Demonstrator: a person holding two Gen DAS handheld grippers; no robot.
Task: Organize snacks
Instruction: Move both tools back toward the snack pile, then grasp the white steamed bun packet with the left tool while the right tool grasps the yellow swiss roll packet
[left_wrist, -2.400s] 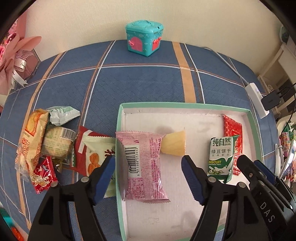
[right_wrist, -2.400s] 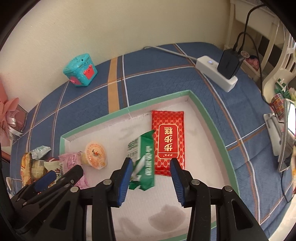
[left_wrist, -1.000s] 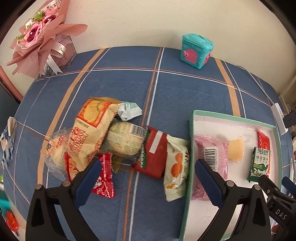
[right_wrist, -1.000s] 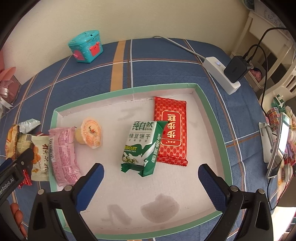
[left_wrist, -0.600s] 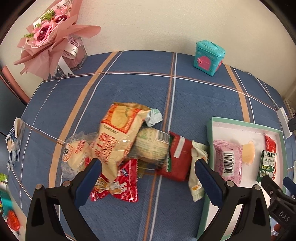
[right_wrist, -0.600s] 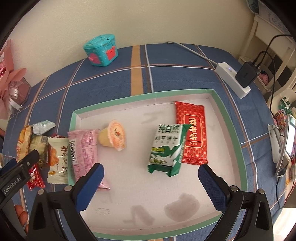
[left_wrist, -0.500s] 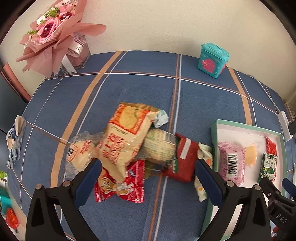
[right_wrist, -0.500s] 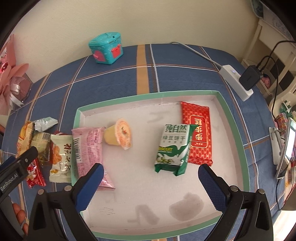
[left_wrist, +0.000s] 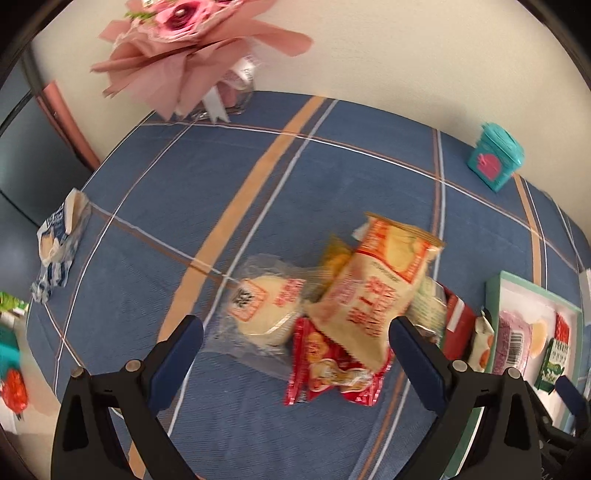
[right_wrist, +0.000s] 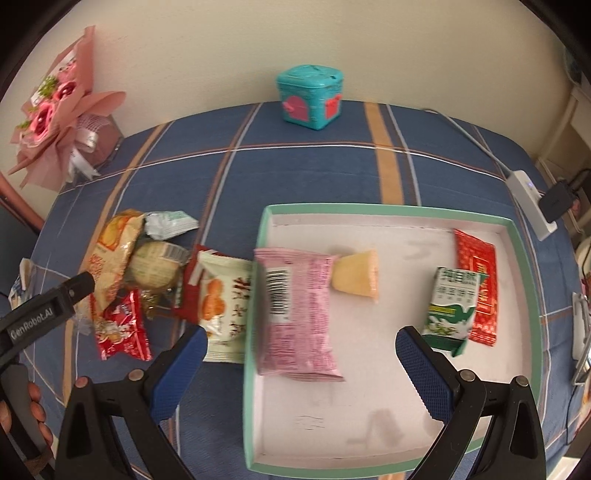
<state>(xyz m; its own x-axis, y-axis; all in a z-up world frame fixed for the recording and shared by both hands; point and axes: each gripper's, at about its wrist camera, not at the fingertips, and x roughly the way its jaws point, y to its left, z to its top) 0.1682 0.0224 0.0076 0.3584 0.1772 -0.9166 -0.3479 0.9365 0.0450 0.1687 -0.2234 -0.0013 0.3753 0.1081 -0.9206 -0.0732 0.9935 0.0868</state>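
A green-rimmed white tray (right_wrist: 388, 212) holds a pink packet (right_wrist: 295, 310), a yellow jelly cup (right_wrist: 358, 277), a green biscuit pack (right_wrist: 450, 306) and a red packet (right_wrist: 480, 273). A pile of loose snacks lies left of it on the blue cloth: an orange-and-cream bag (left_wrist: 373, 295), a clear-wrapped bun (left_wrist: 266, 306), a small red packet (left_wrist: 325, 369) and a white packet with orange print (right_wrist: 225, 306). My left gripper (left_wrist: 295, 354) is open and empty, above the pile. My right gripper (right_wrist: 299, 365) is open and empty, over the tray's left part.
A teal toy box (right_wrist: 310, 96) stands at the table's back edge. A pink bouquet (left_wrist: 195, 48) is at the back left. A blue-and-white wrapper (left_wrist: 59, 247) lies at the left edge. A white power strip (right_wrist: 532, 199) with a cable is at the right.
My left gripper has swung left from the tray to over the snack pile. My right gripper let go of the green biscuit pack, opened wide and pulled back leftward.
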